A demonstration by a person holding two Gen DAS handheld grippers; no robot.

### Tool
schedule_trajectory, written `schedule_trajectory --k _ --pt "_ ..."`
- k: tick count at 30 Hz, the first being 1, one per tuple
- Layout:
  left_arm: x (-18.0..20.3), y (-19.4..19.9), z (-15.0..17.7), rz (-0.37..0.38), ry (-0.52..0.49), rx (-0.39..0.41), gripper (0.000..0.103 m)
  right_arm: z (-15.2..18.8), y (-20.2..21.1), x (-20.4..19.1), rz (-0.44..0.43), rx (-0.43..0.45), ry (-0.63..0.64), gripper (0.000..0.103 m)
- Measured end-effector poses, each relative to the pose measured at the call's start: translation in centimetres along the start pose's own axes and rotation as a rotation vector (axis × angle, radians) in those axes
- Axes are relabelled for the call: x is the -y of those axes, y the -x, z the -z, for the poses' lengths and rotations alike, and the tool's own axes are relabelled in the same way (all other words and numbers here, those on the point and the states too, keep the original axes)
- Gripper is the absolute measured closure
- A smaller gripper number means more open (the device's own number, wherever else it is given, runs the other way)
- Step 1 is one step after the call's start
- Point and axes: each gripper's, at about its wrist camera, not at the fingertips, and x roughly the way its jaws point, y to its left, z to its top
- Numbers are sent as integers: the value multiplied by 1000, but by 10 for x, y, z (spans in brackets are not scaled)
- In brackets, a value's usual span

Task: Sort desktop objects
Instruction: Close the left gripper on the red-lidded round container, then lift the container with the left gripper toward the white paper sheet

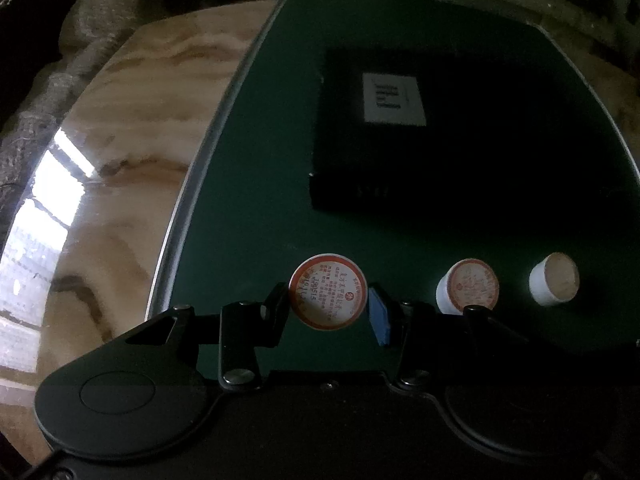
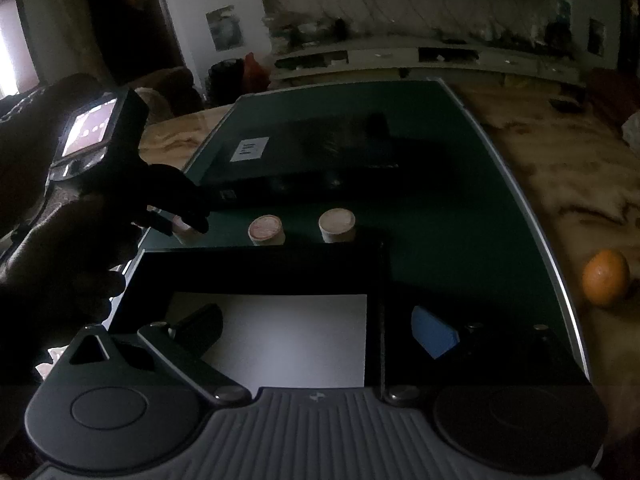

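On the green mat my left gripper is shut on a small white cylinder with a red-ringed label. Two more small cylinders stand to its right; they also show in the right wrist view. A black flat box with a white label lies farther back. My right gripper is open, its jaws straddling the right wall of a black tray with a white floor. The left gripper shows in the right wrist view at the far left.
The green mat lies on a marbled wooden table. An orange sits on the table right of the mat. A sofa and low shelving stand beyond the table.
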Motion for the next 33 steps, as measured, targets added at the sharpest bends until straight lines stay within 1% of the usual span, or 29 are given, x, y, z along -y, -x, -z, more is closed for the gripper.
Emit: schedule_trajectory --k 14,25,33 --pt "-10 36 7 16 18 37 62 1 16 -9 -10 30 11 0" --pt "-16 56 13 15 31 46 62 1 31 -14 -19 57 17 0" --pt "-21 70 24 18 38 51 62 3 39 -17 -27 70 22 0"
